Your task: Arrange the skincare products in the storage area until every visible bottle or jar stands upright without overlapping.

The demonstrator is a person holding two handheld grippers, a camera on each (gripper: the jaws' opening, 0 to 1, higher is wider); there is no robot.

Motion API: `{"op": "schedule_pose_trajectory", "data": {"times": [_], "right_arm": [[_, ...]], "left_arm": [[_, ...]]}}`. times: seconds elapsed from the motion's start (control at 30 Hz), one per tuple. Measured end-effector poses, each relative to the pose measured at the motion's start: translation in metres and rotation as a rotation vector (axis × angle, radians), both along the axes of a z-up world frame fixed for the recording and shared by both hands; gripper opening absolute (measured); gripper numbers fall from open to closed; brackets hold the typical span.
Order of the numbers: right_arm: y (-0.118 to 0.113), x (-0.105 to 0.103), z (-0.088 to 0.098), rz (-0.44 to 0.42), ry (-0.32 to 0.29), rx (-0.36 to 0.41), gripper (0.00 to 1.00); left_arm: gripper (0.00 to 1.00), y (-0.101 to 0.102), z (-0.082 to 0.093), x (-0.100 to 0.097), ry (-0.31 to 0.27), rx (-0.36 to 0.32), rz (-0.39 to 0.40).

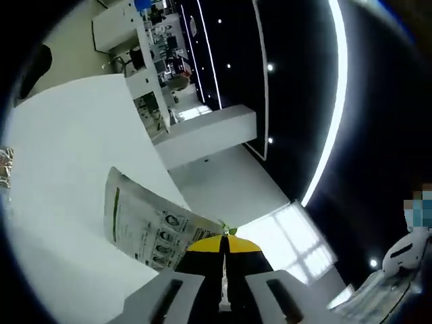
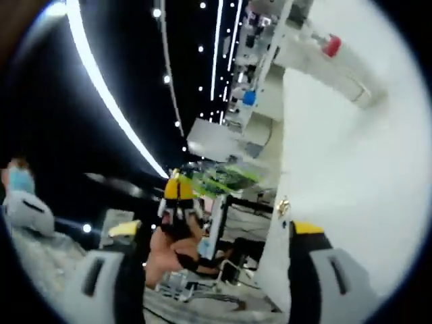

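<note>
My left gripper (image 1: 225,246) has its yellow-tipped jaws pressed together on the edge of a flat printed sachet (image 1: 152,219), which sticks out over the white table (image 1: 67,135). In the right gripper view the same left gripper (image 2: 179,192) is held up by a hand (image 2: 165,260), with the green-printed sachet (image 2: 223,179) jutting from its tips beside the table's edge. My right gripper (image 2: 216,229) stands open with nothing between its wide-apart jaws. A white bottle-like object with a red cap (image 2: 331,46) lies far off on the table (image 2: 351,175).
A crinkled silvery thing (image 1: 4,169) sits at the table's left edge. White counters and shelves (image 1: 145,61) stand beyond the table. A dark ceiling with light strips (image 1: 331,101) takes up the right side.
</note>
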State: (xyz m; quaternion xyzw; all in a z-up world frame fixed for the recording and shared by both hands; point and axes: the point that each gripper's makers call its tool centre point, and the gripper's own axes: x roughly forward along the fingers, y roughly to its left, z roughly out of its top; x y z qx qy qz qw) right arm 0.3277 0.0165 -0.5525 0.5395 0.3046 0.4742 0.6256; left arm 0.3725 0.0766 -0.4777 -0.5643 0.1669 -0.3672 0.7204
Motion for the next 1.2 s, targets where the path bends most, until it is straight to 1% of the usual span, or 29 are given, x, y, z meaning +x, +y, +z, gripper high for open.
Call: {"op": "schedule_pose_trajectory", "data": {"times": [0.03,0.07,0.1,0.13,0.2,0.27,0.33,0.43,0.47,0.53,0.57,0.6,0.67,0.7,0.77,0.8,0.87,0.93,0.97,1.0,1.1,1.13,1.2], "right_arm": [[0.000,-0.001,0.006,0.017,0.040,0.063,0.86],[0.001,-0.002,0.009,0.028,0.054,0.087,0.85],[0.001,-0.002,0.017,0.029,0.057,0.126,0.85],[0.000,-0.002,0.019,0.033,0.061,0.140,0.82],[-0.001,0.000,0.025,0.030,0.069,0.173,0.80],[-0.002,0.002,0.029,0.022,0.069,0.186,0.77],[-0.002,0.003,0.031,0.024,0.069,0.193,0.73],[-0.001,0.003,0.031,0.029,0.073,0.194,0.71],[-0.001,0.003,0.031,0.026,0.073,0.197,0.70],[-0.001,0.004,0.032,0.017,0.073,0.210,0.65],[-0.002,0.004,0.032,0.016,0.068,0.214,0.61],[-0.002,0.004,0.032,0.017,0.064,0.216,0.55],[0.000,0.002,0.033,0.031,0.055,0.210,0.48],[0.001,0.002,0.030,0.028,0.046,0.189,0.44],[-0.001,0.003,0.030,0.020,0.025,0.176,0.37],[-0.001,0.003,0.030,0.021,0.018,0.172,0.30],[-0.004,0.002,0.030,0.027,0.001,0.165,0.21],[-0.005,0.004,0.030,0.019,-0.008,0.157,0.19],[-0.007,0.006,0.027,0.012,-0.030,0.132,0.17],[-0.008,0.006,0.028,0.013,-0.035,0.130,0.16],[-0.008,0.005,0.024,0.022,-0.034,0.106,0.12],[-0.009,0.004,0.022,0.025,-0.052,0.086,0.10],[-0.011,0.004,0.020,0.023,-0.056,0.077,0.06]], "left_arm": [[0.00,-0.003,0.004,-0.005,-0.013,-0.002,-0.027],[0.00,-0.005,0.006,-0.008,-0.022,-0.003,-0.043],[0.00,-0.008,0.008,-0.011,-0.032,0.000,-0.059],[0.00,-0.010,0.010,-0.015,-0.041,-0.003,-0.082],[0.00,-0.017,0.015,-0.027,-0.081,-0.007,-0.148],[0.00,-0.020,0.016,-0.035,-0.116,-0.005,-0.182],[0.00,-0.025,0.016,-0.046,-0.120,-0.019,-0.221],[0.00,-0.029,0.016,-0.061,-0.130,-0.026,-0.271],[0.00,-0.032,0.015,-0.068,-0.129,-0.028,-0.300],[0.00,-0.034,0.015,-0.073,-0.127,-0.037,-0.319],[0.00,-0.035,0.015,-0.078,-0.128,-0.047,-0.341],[0.00,-0.035,0.014,-0.078,-0.129,-0.037,-0.336],[0.00,-0.035,0.010,-0.082,-0.117,-0.020,-0.350],[0.00,-0.033,0.008,-0.083,-0.117,-0.022,-0.349],[0.00,-0.030,0.006,-0.085,-0.108,-0.023,-0.346],[0.00,-0.028,0.004,-0.085,-0.103,-0.020,-0.345],[0.00,-0.025,-0.002,-0.088,-0.086,0.003,-0.352],[0.00,-0.025,-0.008,-0.091,-0.076,0.029,-0.362],[0.00,-0.025,-0.011,-0.094,-0.071,0.044,-0.376],[0.00,-0.025,-0.014,-0.096,-0.067,0.053,-0.379],[0.00,-0.026,-0.022,-0.100,-0.046,0.074,-0.395],[0.00,-0.027,-0.024,-0.101,-0.043,0.075,-0.399],[0.00,-0.027,-0.033,-0.104,-0.009,0.090,-0.406]]}}
